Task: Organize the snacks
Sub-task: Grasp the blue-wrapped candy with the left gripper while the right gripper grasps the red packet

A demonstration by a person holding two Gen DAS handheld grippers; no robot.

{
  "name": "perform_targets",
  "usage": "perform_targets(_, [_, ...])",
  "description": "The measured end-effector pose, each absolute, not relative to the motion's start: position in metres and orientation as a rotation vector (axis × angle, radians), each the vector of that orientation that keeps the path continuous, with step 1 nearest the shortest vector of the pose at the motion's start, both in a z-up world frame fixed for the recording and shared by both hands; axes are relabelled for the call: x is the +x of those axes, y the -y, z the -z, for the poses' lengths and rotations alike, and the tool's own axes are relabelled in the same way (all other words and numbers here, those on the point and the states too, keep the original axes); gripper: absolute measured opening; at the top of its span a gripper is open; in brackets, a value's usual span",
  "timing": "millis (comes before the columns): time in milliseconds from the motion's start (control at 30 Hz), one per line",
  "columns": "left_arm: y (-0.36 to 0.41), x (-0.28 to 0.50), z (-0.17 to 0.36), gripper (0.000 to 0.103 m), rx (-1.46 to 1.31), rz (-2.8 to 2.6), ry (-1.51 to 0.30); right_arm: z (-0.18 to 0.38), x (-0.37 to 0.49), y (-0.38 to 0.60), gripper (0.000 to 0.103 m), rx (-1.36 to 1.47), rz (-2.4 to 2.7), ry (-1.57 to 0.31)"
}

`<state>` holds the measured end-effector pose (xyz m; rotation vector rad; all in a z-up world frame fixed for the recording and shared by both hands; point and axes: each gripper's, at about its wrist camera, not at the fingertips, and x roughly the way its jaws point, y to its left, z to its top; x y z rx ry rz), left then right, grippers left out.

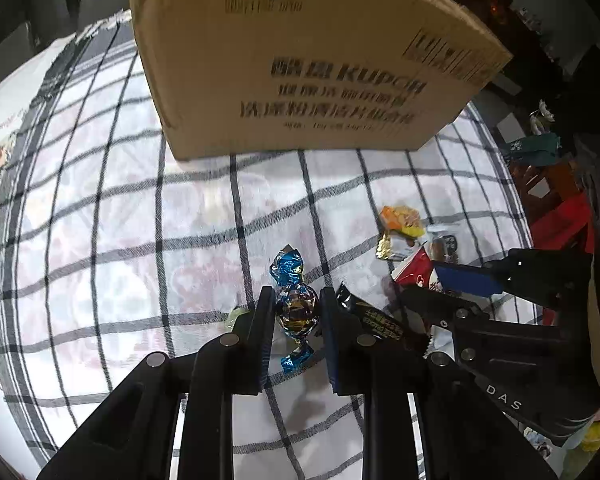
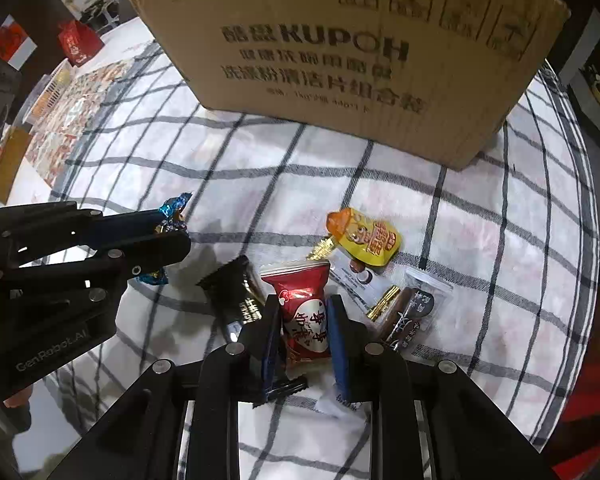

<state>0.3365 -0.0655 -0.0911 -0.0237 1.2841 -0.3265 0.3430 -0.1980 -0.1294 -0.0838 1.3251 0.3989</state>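
Lighting even and moderate; strong fisheye distortion in both views.
Checked cloth (image 1: 140, 208) lines bow toward the rims; corners fall black. Cardboard box (image 1: 300, 60) print at 12 o'clock is smeared. Foil candy (image 1: 296, 304) glints; soft shadows lie beneath the packets.

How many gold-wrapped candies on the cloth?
2. One gold candy beside the yellow pouch; another gold candy beside the clear packet. Others may hide under wrappers.
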Motion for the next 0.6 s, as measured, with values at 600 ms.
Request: perform_targets(600, [0.063, 0.334, 0.012, 0.023, -0.017, 0.37, -1.106, 0.046, 0.348, 0.219, 0.024, 0.011, -0.384, -1.133])
